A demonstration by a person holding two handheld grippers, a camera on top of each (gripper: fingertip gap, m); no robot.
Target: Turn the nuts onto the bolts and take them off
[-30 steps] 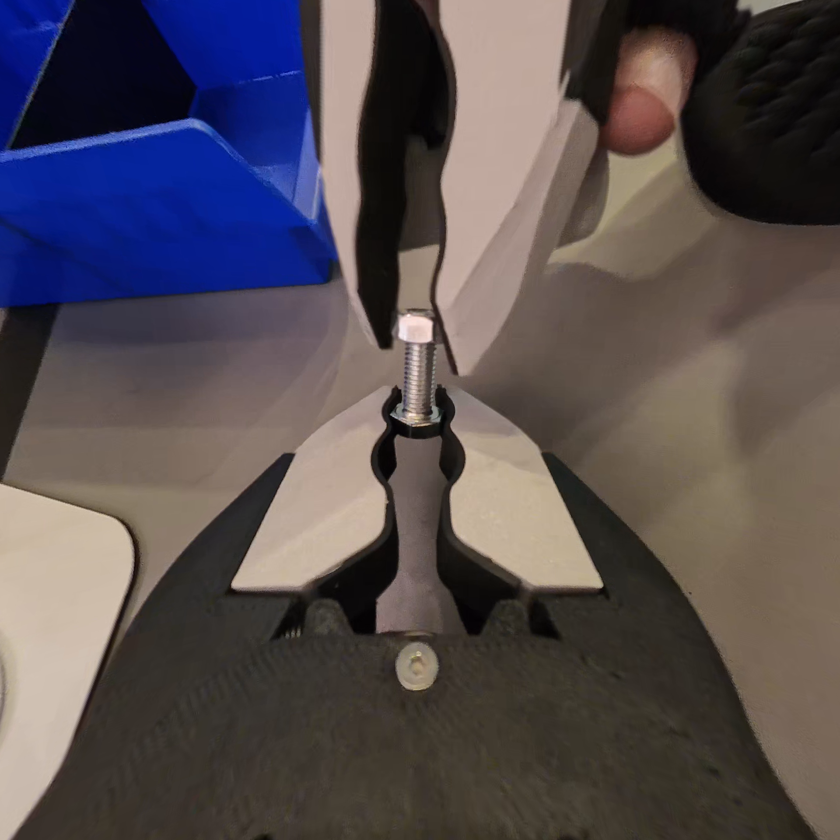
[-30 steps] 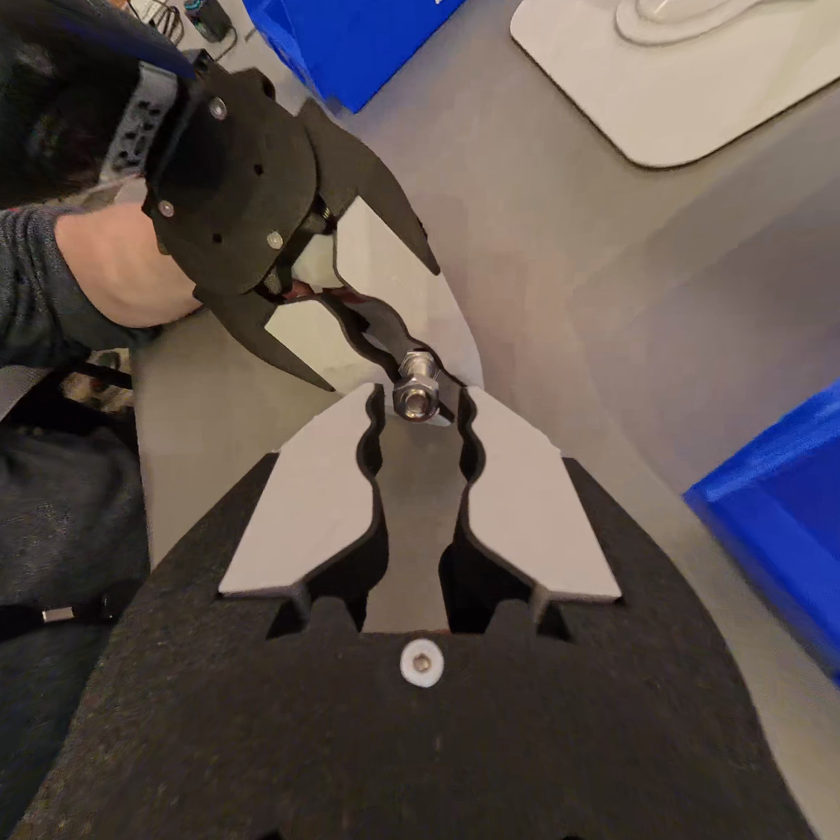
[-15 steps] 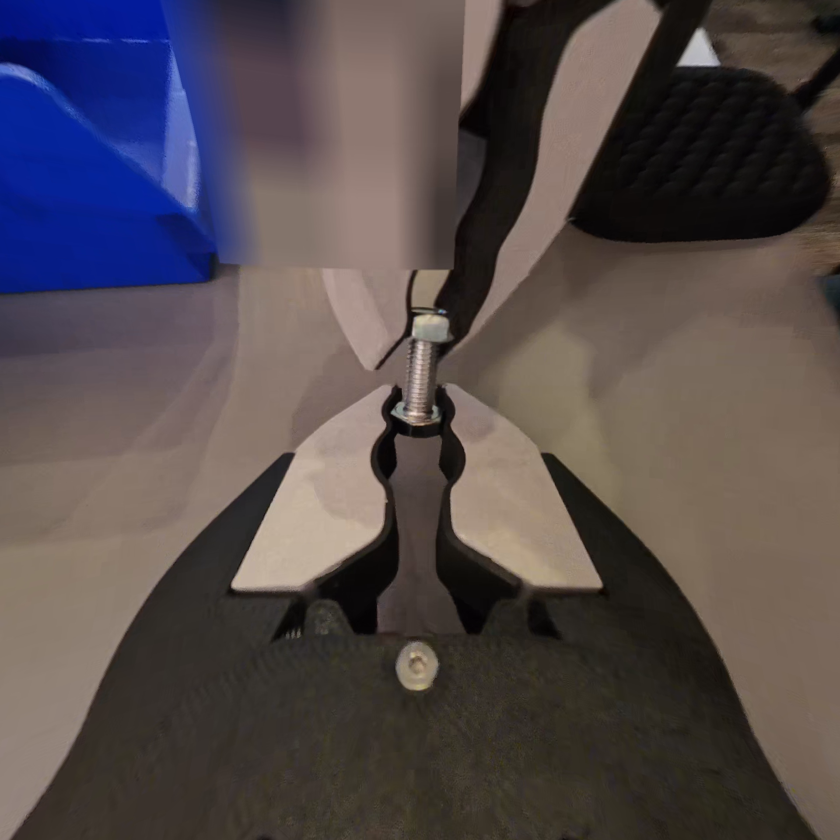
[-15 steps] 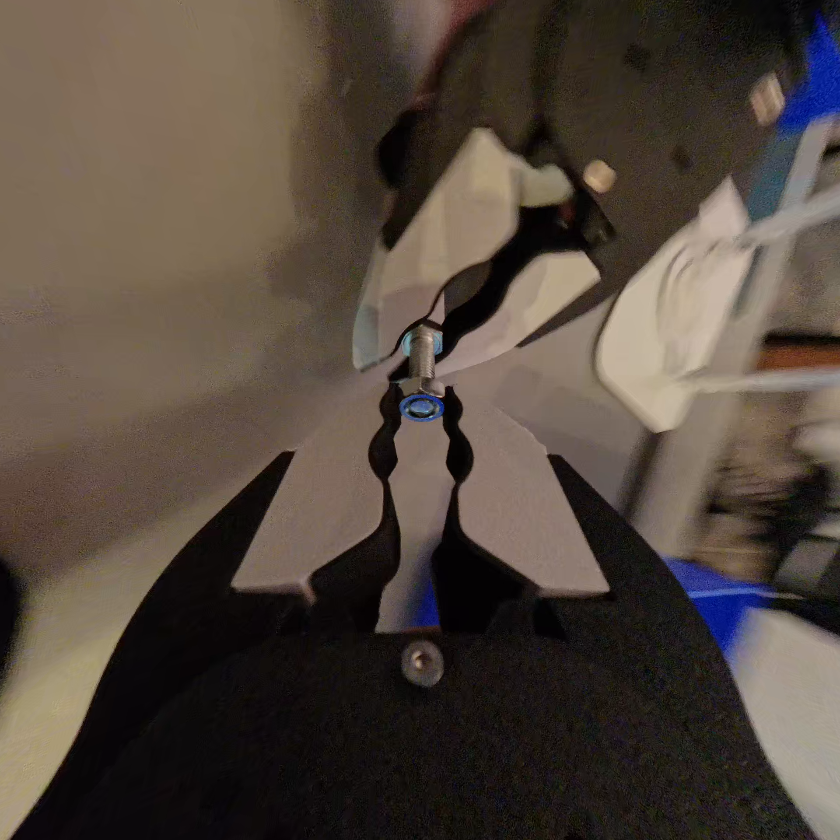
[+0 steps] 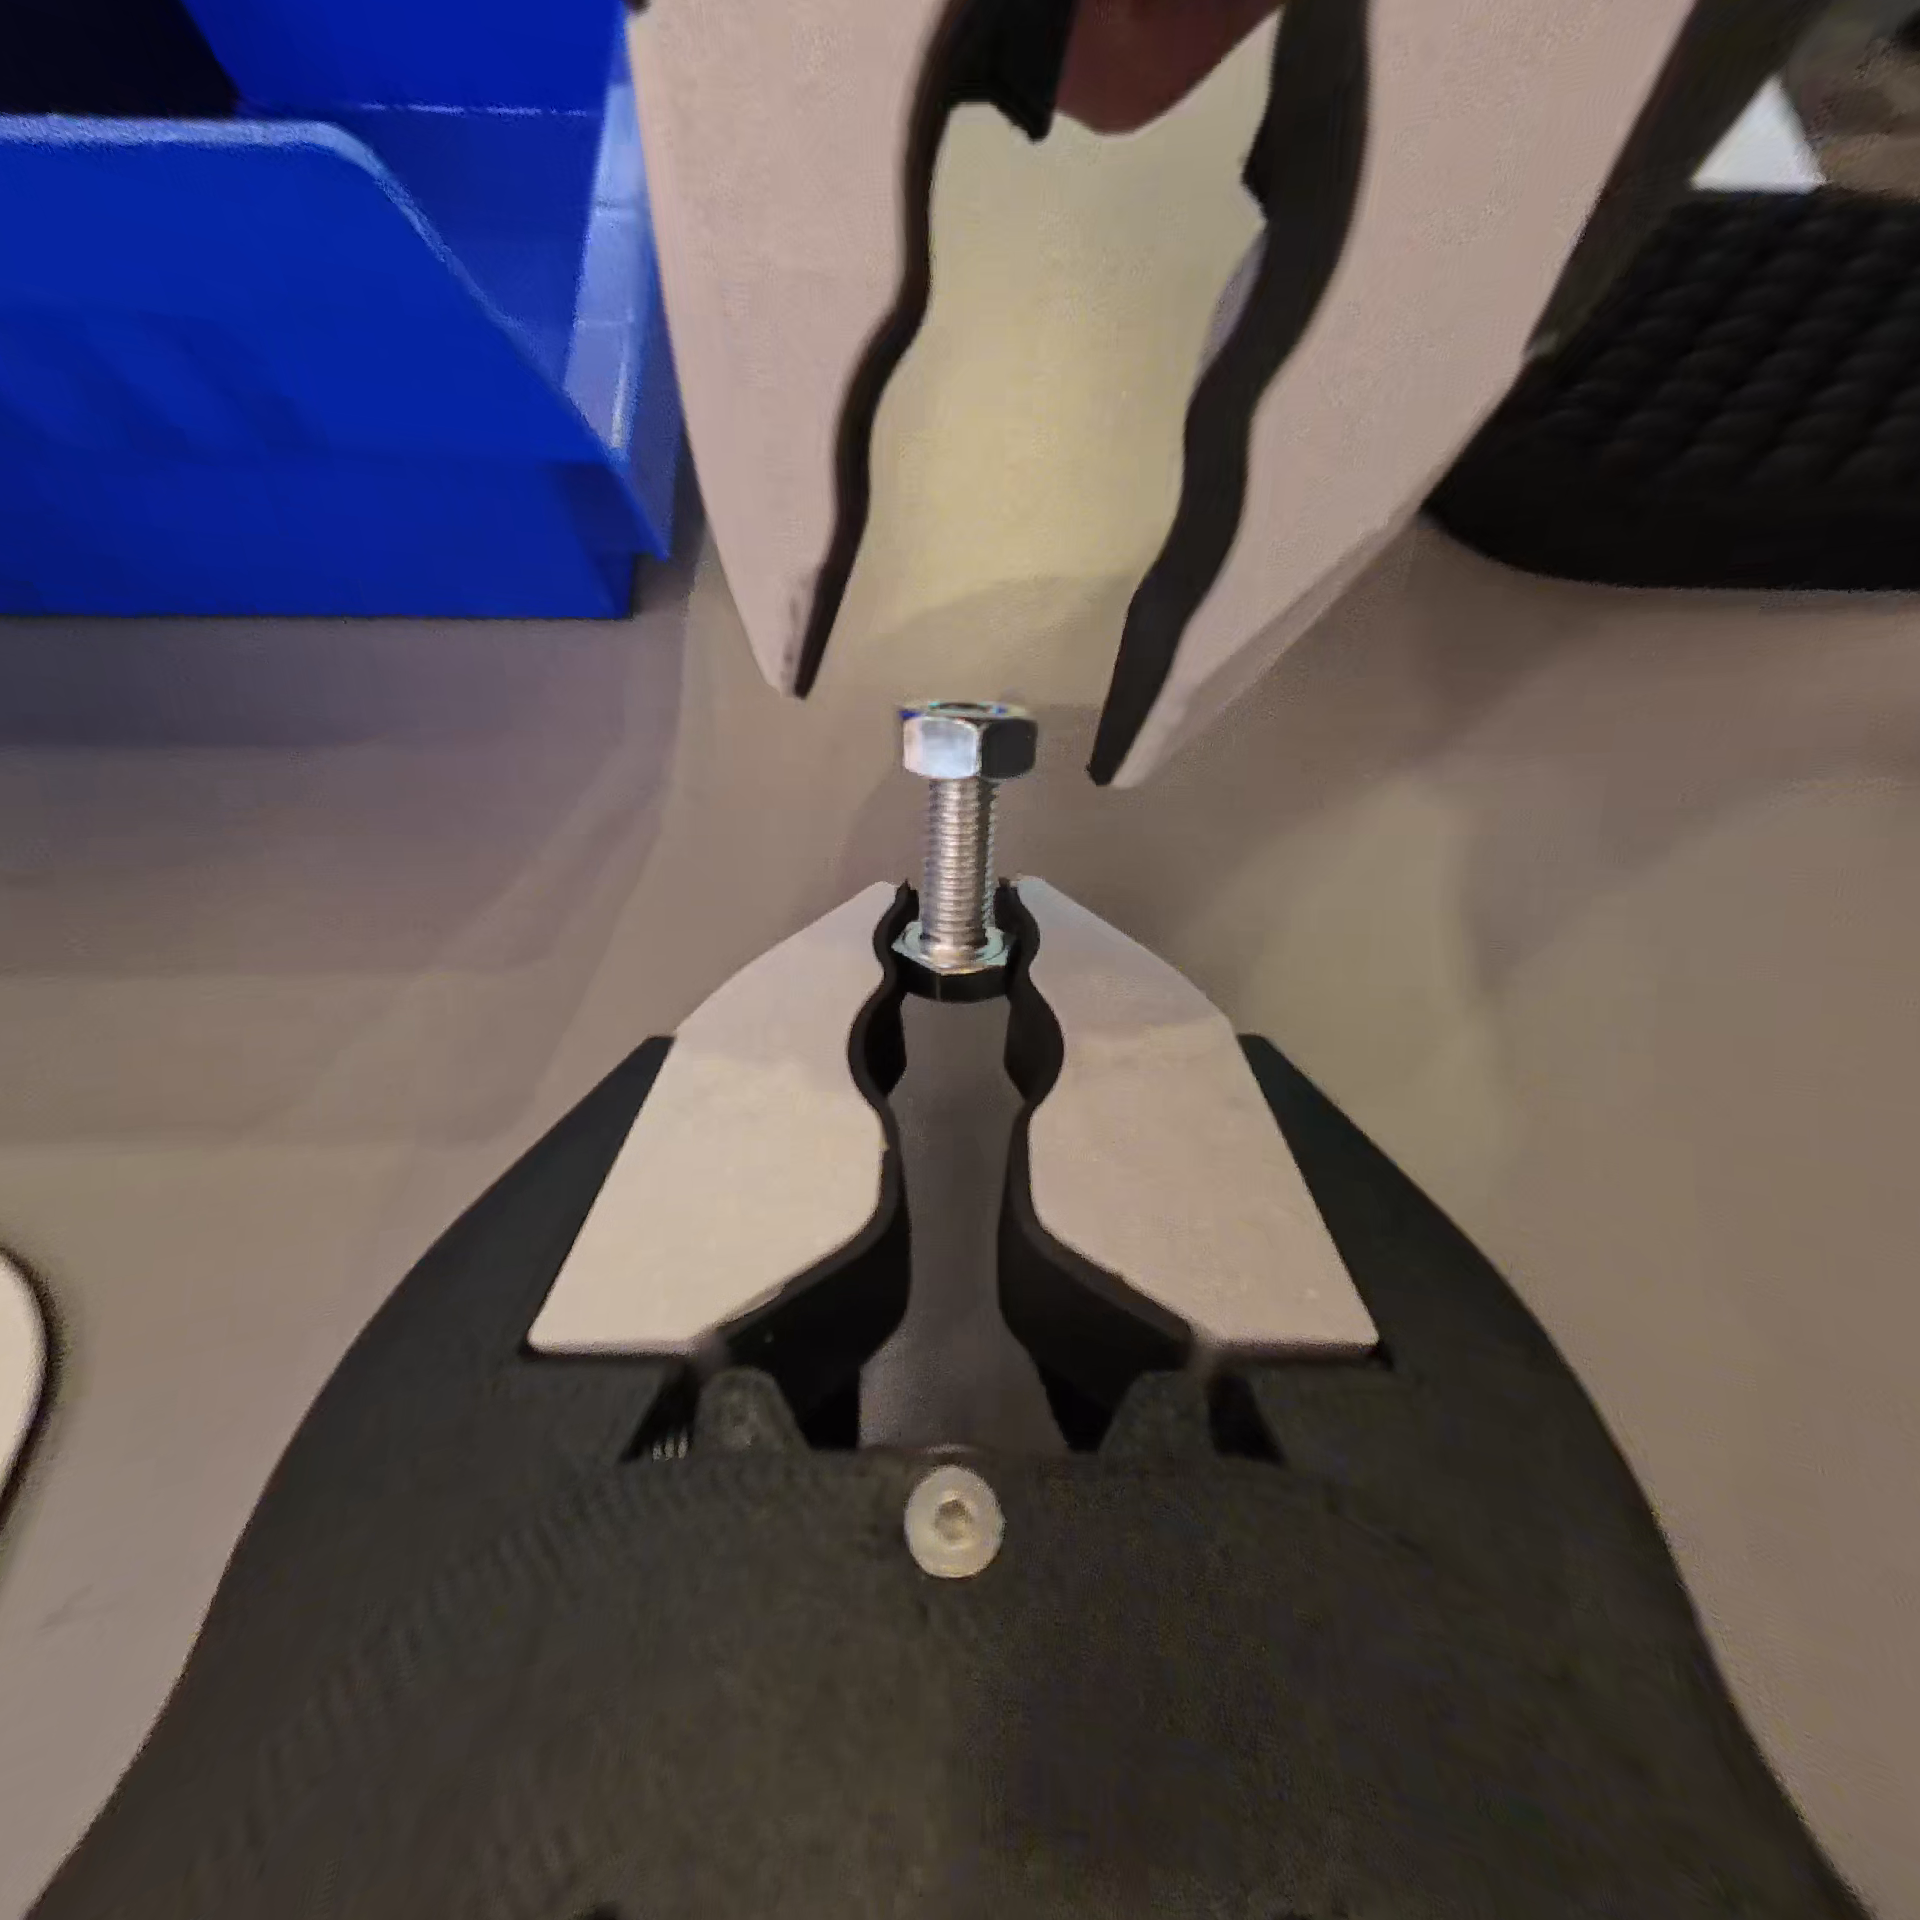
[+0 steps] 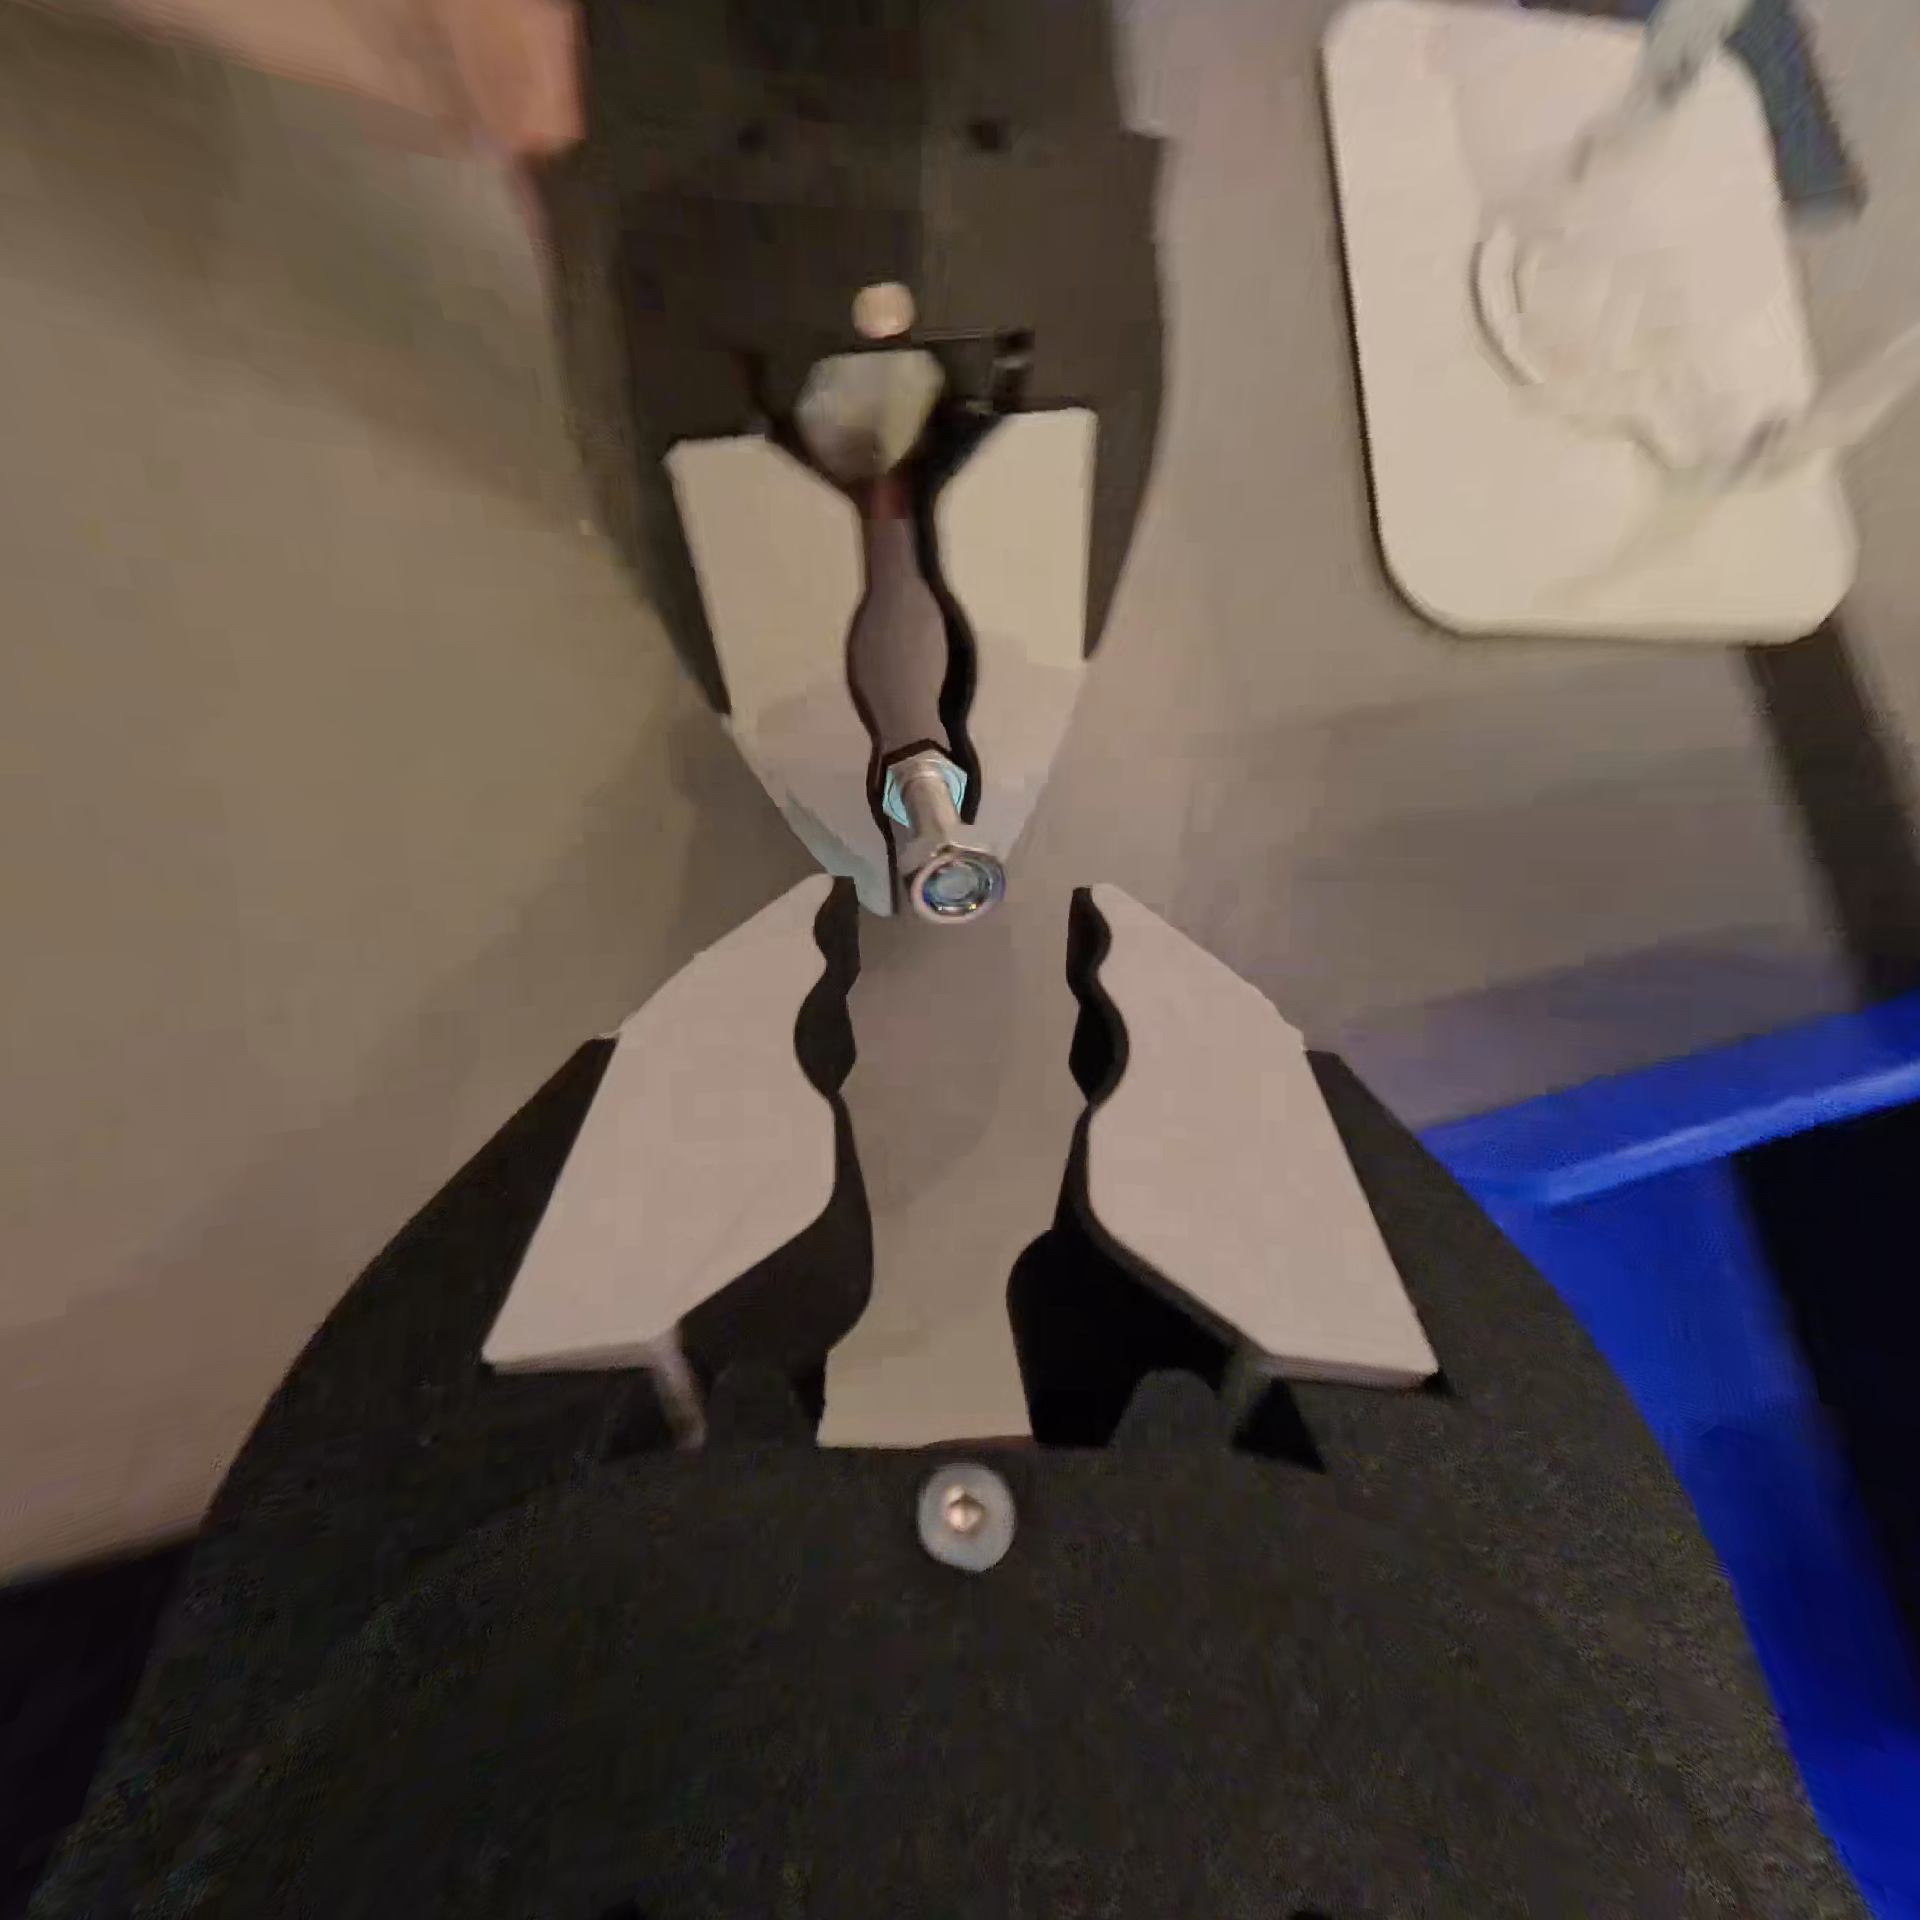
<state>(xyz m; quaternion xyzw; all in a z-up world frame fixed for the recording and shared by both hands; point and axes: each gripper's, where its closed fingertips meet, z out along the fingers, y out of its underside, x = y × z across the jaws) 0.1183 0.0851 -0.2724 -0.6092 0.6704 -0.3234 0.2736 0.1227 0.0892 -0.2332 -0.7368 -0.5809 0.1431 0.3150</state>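
A silver bolt [image 5: 961, 862] points forward from my left gripper [image 5: 951, 904], which is shut on its hex head. A hex nut [image 5: 968, 740] sits at the far end of the thread. My right gripper [image 5: 951, 717] comes in from above, open, with one fingertip on each side of the nut and not touching it. In the right wrist view the nut [image 6: 954, 888] faces me between the open tips of my right gripper [image 6: 954, 896]. My left gripper [image 6: 930, 831] is opposite, holding the bolt [image 6: 920, 821].
A blue bin [image 5: 260, 364] stands at the back left and also shows in the right wrist view [image 6: 1714, 1299]. A white board [image 6: 1538, 499] carries a clear object. A black textured object [image 5: 1714, 395] is at the back right. The table [image 5: 1558, 935] is grey.
Half a second ago my right gripper was closed on the nut and twisting. It has since let go, opened, and rotated around the bolt's axis. The left gripper kept its hold.
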